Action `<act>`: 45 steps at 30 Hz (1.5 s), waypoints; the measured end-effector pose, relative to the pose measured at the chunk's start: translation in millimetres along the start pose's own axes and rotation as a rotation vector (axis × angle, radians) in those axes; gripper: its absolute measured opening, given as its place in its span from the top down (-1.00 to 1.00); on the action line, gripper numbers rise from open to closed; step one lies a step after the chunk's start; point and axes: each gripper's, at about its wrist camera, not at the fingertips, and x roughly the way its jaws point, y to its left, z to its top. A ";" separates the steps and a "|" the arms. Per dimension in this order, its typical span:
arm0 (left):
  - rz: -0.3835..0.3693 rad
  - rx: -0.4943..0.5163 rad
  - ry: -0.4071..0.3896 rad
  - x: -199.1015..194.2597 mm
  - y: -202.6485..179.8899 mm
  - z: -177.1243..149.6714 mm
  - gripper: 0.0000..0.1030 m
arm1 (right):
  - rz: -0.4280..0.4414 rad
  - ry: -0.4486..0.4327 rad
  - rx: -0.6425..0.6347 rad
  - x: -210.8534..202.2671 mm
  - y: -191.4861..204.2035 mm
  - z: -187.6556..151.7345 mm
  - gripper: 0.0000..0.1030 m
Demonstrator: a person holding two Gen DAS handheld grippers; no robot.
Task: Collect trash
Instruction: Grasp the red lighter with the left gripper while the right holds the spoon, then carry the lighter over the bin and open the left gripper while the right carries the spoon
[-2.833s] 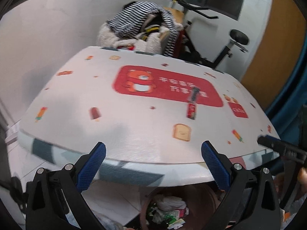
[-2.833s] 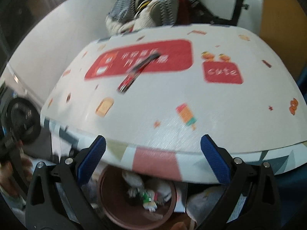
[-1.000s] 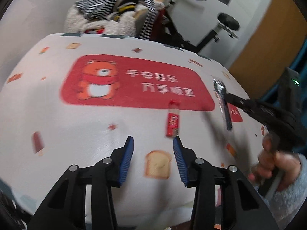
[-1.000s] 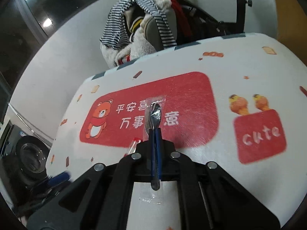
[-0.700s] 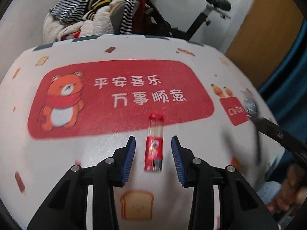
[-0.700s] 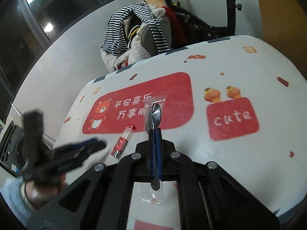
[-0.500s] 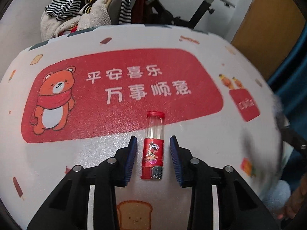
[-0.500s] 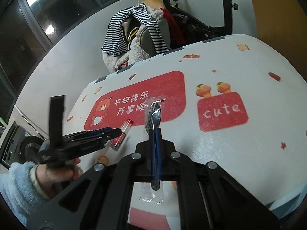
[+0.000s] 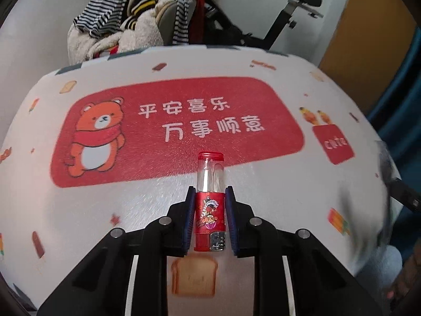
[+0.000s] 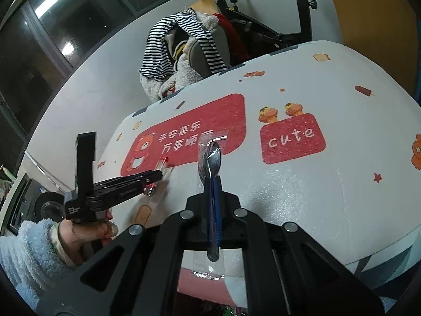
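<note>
A red lighter (image 9: 210, 210) with a clear cap end lies on the printed tablecloth (image 9: 118, 210), just below the red bear panel. My left gripper (image 9: 209, 192) straddles its red body. The jaws are closing and the blue pads (image 9: 190, 218) touch both of its sides. The right wrist view shows the same gripper (image 10: 155, 177) over the lighter (image 10: 161, 166), held by a hand (image 10: 86, 230) in a pale fluffy sleeve. My right gripper (image 10: 213, 181) is shut on a silver spoon in a clear plastic sleeve (image 10: 213, 158), held above the table's near part.
A chair piled with striped and fleecy clothes (image 9: 136, 26) stands behind the table's far edge, with an exercise bike (image 9: 294, 5) beside it. A white wall runs along the left. A blurred gripper arm (image 9: 402, 192) crosses the table's right edge.
My left gripper came forward over the lighter and its jaws narrowed onto it. The right gripper, still gripping the wrapped spoon, drew back toward the table's near edge.
</note>
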 end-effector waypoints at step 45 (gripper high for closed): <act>-0.288 0.004 0.026 -135.4 -25.6 -180.5 0.57 | 0.040 0.040 -0.122 -48.5 75.4 -55.4 0.88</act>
